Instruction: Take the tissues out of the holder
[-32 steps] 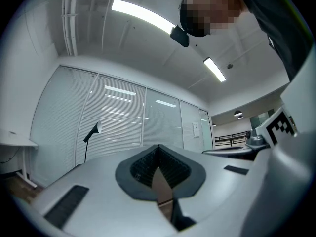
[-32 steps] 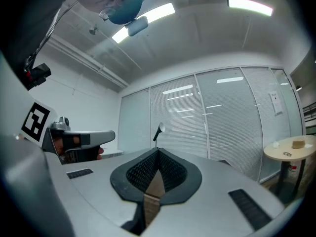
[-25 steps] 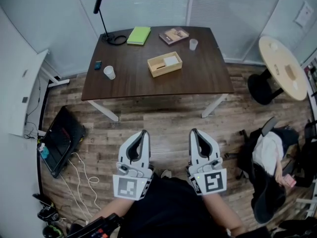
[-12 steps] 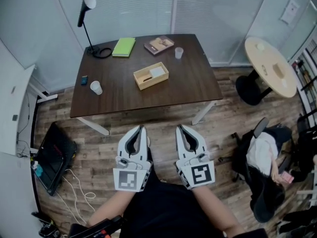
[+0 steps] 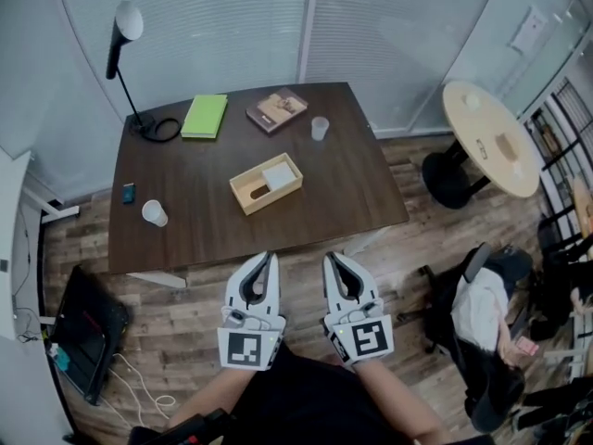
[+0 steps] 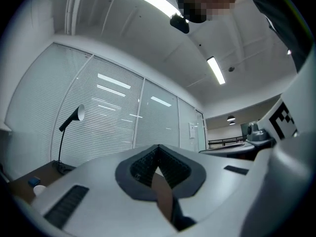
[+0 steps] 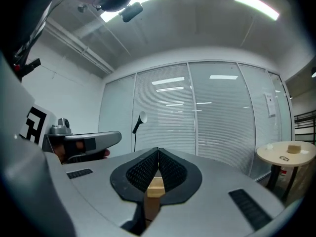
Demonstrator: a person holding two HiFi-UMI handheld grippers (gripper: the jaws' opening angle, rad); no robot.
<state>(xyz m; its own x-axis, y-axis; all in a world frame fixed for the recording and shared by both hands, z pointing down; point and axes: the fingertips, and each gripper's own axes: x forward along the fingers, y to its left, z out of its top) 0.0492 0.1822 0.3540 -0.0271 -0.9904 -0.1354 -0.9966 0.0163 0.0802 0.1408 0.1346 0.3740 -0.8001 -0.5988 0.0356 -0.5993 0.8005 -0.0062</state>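
A light wooden tissue holder (image 5: 266, 184) lies near the middle of the dark brown table (image 5: 361, 188), with white tissues (image 5: 278, 174) in its right half. My left gripper (image 5: 269, 257) and right gripper (image 5: 331, 258) are side by side over the floor at the table's near edge, both pointing at it. Both are shut with nothing in them. In the left gripper view the left gripper (image 6: 158, 147) shows its ribbed pads closed together. In the right gripper view the right gripper (image 7: 158, 151) is closed too, and the holder (image 7: 155, 187) shows through the gap below the tips.
On the table are a black desk lamp (image 5: 120, 28), a green notebook (image 5: 204, 116), a book (image 5: 277, 109), a clear cup (image 5: 320, 128), a white cup (image 5: 154, 213) and a small blue object (image 5: 129, 193). A round table (image 5: 489, 137) and a chair (image 5: 482, 313) stand at the right.
Both grippers have moved forward toward the table, still shut. The table's near edge, earlier well ahead of them, now lies just beyond the fingertips.
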